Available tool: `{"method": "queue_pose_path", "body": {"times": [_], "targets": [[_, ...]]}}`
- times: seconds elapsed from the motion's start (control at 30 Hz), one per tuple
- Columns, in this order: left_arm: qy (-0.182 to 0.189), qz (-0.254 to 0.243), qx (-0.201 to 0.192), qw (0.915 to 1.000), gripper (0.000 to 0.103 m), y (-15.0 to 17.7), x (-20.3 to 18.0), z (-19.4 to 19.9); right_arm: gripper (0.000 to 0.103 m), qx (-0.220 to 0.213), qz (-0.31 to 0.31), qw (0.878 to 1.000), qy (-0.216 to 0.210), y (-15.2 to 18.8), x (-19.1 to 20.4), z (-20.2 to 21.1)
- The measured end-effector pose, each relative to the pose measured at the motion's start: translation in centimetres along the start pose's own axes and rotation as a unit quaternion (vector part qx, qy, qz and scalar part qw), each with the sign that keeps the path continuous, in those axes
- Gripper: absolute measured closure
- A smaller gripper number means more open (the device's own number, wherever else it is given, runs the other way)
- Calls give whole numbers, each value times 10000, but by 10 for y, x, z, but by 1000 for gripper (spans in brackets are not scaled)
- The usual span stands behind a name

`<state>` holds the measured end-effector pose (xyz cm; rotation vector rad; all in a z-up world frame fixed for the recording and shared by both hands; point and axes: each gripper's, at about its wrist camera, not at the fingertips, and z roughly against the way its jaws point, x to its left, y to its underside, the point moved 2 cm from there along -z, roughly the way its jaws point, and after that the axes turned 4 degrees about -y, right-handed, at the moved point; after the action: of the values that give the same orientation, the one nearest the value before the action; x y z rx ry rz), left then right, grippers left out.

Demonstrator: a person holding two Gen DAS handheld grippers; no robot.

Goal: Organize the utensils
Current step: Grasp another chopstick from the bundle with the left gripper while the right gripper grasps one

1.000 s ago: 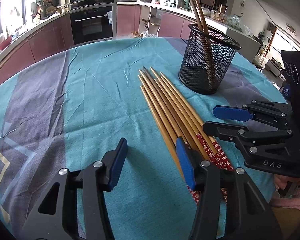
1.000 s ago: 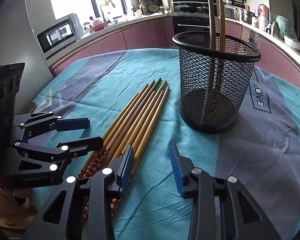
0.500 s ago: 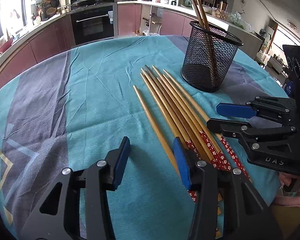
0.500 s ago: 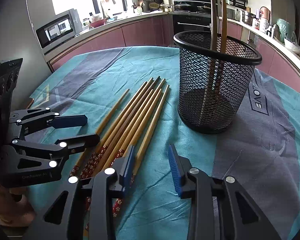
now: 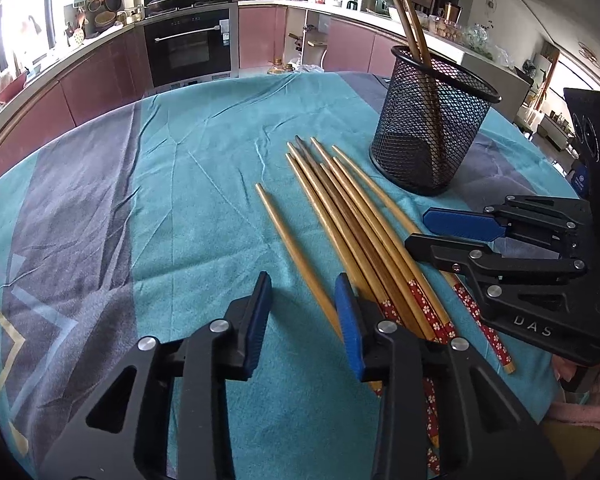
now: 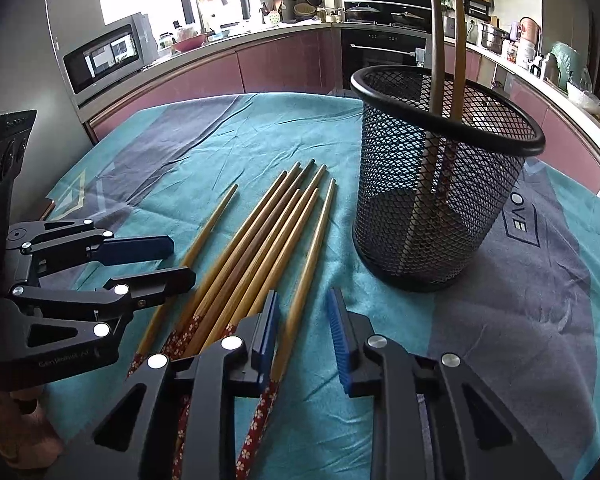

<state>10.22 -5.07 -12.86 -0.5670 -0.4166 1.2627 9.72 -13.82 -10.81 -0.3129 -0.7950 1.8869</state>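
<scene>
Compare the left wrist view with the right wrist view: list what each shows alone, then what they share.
Only the left wrist view: a pink sleeve at the lower right edge.

Only the right wrist view: a microwave on the counter and lettering on the tablecloth.

Both: the mesh holder with two chopsticks standing in it, the loose chopsticks on the cloth, the oven, and the left gripper and right gripper, jaws just closing, nothing between them.

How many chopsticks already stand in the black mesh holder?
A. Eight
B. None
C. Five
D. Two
D: two chopsticks rise out of the mesh holder, leaning on its rim, while the rest of the chopsticks lie flat on the teal cloth beside it.
</scene>
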Motion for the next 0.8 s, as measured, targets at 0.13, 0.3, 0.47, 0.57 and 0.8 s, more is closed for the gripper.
{"method": "queue_pose_path", "body": {"times": [0.13,0.3,0.47,0.57,0.8], "targets": [[-21,78,-11,10000,82,-2,0,-2,94,-30,-140,9999,-66,-1,-5,1],[91,349,62,9993,91,-4,6,-3,97,-76,-321,9993,-175,-1,-12,3],[148,570,64,9982,96,-1,10,-2,97,-159,-497,9983,-251,1,-19,9],[164,584,43,9981,96,0,11,0,97,-187,-523,9979,-339,3,-21,13],[384,538,-150,9977,96,-3,8,18,97,-371,-530,9957,-661,2,-19,27]]}}
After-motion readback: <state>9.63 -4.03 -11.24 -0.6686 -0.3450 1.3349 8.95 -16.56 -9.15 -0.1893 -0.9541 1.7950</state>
